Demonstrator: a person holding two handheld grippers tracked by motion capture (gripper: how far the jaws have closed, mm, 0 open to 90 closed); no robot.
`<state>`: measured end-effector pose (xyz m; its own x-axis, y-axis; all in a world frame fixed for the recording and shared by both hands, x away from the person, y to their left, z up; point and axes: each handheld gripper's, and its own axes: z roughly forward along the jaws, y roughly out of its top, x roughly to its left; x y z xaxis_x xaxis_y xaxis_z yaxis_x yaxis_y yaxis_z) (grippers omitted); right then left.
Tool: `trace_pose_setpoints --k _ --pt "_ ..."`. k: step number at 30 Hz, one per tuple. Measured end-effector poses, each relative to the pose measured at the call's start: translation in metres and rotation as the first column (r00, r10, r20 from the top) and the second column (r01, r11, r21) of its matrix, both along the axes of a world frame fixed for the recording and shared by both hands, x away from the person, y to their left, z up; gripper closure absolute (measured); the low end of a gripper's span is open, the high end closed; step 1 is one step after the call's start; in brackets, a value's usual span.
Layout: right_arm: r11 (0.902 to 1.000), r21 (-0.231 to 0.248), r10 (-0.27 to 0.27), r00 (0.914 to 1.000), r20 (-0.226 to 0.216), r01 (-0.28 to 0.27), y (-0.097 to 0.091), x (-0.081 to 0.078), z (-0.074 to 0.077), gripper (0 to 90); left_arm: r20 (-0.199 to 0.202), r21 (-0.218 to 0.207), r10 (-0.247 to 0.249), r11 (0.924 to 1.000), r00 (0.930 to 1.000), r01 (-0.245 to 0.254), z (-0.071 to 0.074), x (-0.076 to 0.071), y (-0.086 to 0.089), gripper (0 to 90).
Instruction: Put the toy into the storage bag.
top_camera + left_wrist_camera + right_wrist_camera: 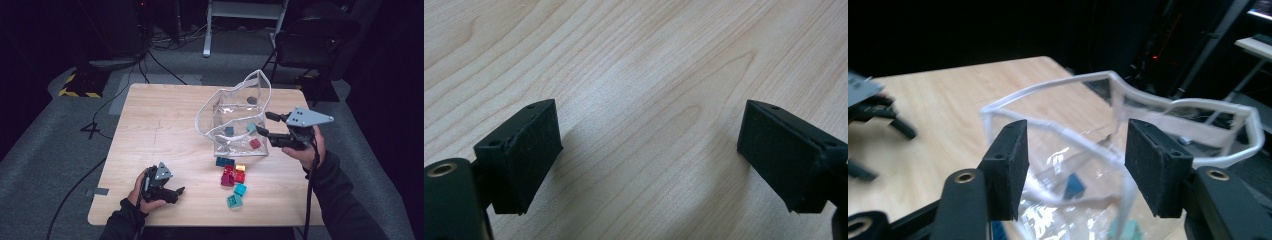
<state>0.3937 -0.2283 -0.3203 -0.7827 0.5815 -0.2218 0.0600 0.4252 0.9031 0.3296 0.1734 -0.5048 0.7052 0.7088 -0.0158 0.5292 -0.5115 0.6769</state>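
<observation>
The right gripper, jaws apart and holding nothing, sits at the clear bag's right edge; loose blocks lie lower-centre, perhaps nearer the open, empty left gripper.

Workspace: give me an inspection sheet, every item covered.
Surface: light wooden table, bare by the left hand.
Job's things: clear plastic bag standing open, a few blocks inside; loose coloured blocks clustered in front of it.
Clutter: nothing seen.
Grippers: left gripper open, low over bare wood; right gripper open at the bag's rim, nothing between its jaws.
Cables: black cables across the floor.
Surroundings: dark room, black chair, grey floor.
</observation>
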Motion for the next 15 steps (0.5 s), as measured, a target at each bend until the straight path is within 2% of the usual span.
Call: trace_pose_setpoints --k 7,15 --pt "0.998 -0.015 0.061 0.9977 -0.03 -0.061 0.002 -0.025 -0.029 42.7 0.0 0.0 0.0 1.0 1.0 0.0 0.0 0.0 0.0 10.7" --pt "0.9897 -0.084 0.107 0.9888 -0.104 -0.116 0.01 -0.04 -0.076 43.0 0.0 0.0 0.0 1.0 1.0 0.0 0.0 0.0 0.0 10.7"
